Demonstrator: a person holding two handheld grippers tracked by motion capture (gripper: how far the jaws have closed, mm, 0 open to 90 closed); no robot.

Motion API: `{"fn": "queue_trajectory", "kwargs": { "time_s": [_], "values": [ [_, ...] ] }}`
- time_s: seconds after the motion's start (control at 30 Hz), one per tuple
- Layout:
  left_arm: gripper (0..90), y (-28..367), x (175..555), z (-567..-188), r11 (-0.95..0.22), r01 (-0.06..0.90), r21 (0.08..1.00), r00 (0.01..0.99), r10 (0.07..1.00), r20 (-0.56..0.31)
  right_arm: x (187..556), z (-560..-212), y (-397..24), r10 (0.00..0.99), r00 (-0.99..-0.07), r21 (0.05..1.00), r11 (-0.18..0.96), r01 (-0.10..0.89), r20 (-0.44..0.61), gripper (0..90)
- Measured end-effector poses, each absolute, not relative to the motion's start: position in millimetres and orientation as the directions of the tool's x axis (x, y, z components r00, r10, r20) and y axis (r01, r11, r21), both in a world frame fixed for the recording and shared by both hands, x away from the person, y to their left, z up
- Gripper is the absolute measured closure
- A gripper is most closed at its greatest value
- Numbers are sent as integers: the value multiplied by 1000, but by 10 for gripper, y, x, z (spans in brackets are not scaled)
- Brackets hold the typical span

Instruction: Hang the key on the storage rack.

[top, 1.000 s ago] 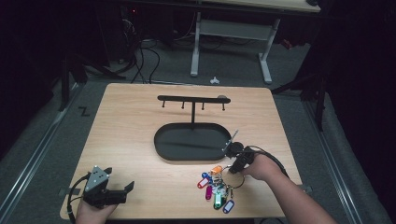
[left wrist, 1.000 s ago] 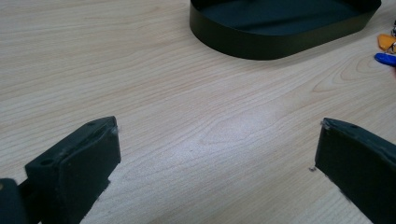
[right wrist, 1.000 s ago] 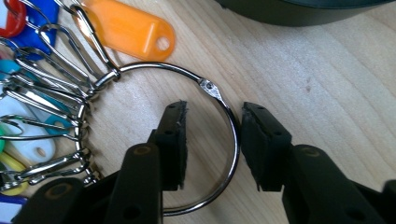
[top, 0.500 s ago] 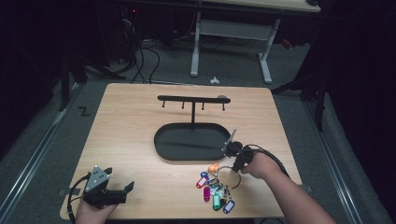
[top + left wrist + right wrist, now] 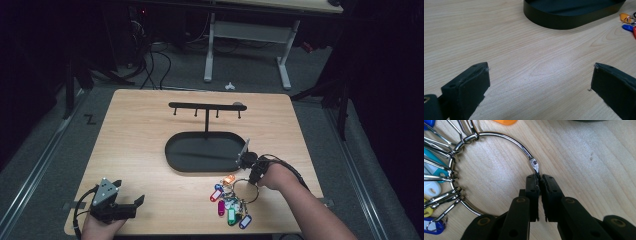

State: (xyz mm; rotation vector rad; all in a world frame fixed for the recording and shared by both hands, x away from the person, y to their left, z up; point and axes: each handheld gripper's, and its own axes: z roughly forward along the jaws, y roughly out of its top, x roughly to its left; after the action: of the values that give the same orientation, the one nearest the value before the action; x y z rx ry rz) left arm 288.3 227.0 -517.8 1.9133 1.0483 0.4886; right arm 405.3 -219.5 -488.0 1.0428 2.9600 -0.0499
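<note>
A dim workshop with cables and a white desk frame on the floor surrounds the pale wooden tabletop (image 5: pixel 145 130) where I work. At its middle stands a black oval tray (image 5: pixel 205 152) with a hook rack (image 5: pixel 206 106) rising from it, all hooks bare. My left gripper (image 5: pixel 131 204) rests at the near left corner, well apart from everything, its jaws spread wide on nothing but wood grain. My right gripper (image 5: pixel 539 178) has just been closing and now pinches the big metal key ring (image 5: pixel 506 138) beside its small clasp (image 5: pixel 534 165). The ring lies flat on the tabletop just in front of the tray, near the right edge, with its fan of colored key tags (image 5: pixel 227 202) spread toward me. By my reckoning the grasp is made, while lifting the ring and hanging it on a hook remain. No brand, label or writing can be read; the tags look blank from here.
</note>
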Motion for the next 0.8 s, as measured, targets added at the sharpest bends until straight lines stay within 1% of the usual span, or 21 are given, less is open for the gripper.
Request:
{"fn": "queue_trajectory", "kwargs": {
  "time_s": [0.23,0.4,0.47,0.53,0.8],
  "values": [
    [31,2264,2885,-5182,-263,477,839,572,817,-70,4041,-4878,-2190,602,-798,-28,798,602,-19,869],
    [38,2267,2885,-5186,-267,479,836,573,817,-67,4050,-4859,-2215,605,-796,6,796,605,6,872],
    [38,2267,2883,-5188,-268,479,836,570,819,-63,4063,-4779,-2228,610,-791,53,790,611,36,872],
    [38,2268,2880,-5188,-271,478,835,571,819,-62,4068,-4661,-2243,615,-788,74,785,615,27,873],
    [42,2255,2881,-5191,-273,480,834,578,813,-67,4008,-4354,-2298,619,-785,99,781,616,-1,875]
  ]
}}
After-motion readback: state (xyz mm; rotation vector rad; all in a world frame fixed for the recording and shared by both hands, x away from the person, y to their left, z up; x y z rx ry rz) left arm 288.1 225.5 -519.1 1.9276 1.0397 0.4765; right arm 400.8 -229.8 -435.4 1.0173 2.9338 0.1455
